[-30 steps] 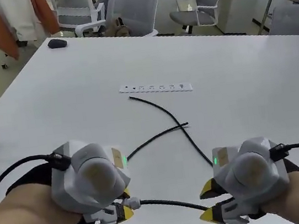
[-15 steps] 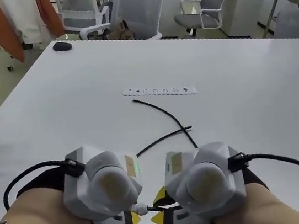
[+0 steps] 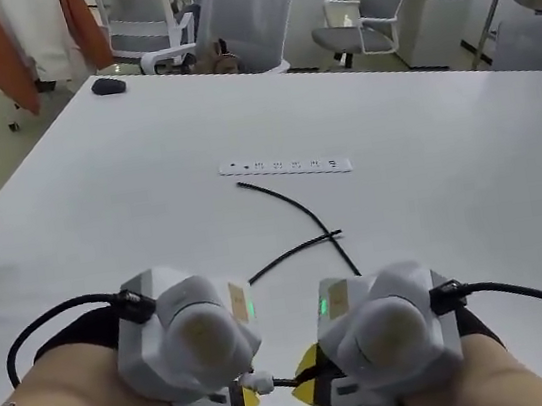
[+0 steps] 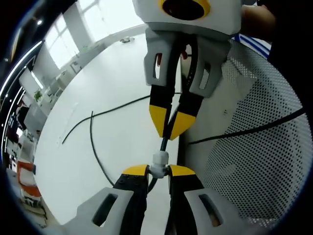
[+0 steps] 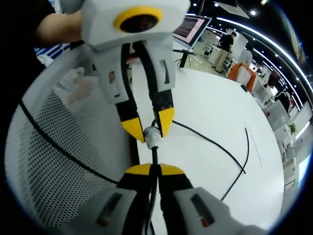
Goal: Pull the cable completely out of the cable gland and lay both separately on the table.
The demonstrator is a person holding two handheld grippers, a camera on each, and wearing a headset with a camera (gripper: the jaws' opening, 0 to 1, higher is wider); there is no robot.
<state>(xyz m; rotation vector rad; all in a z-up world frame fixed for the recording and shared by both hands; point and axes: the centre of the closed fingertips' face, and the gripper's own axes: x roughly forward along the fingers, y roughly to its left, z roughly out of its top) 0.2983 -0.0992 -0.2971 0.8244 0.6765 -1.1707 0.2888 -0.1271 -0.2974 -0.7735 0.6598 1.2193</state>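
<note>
A small white cable gland (image 4: 159,163) sits on a thin black cable (image 3: 299,215) that trails away over the white table (image 3: 451,188). My left gripper (image 4: 157,170) is shut on the gland, low at the near edge in the head view (image 3: 240,397). Facing it tip to tip, my right gripper (image 5: 154,169) is shut on the cable right beside the gland (image 5: 151,135), and in the head view it sits just to the right (image 3: 311,379). A short black stretch of cable (image 4: 168,129) shows between the two pairs of jaws.
A white power strip (image 3: 286,166) lies mid-table beyond the cable's far end. A dark mouse (image 3: 108,84) rests at the far left corner. Grey office chairs (image 3: 245,15) stand behind the table. Black tether leads run from both grippers.
My right gripper has moved left along the cable up to the gland and closed on the cable from open. The left gripper has kept its hold on the gland.
</note>
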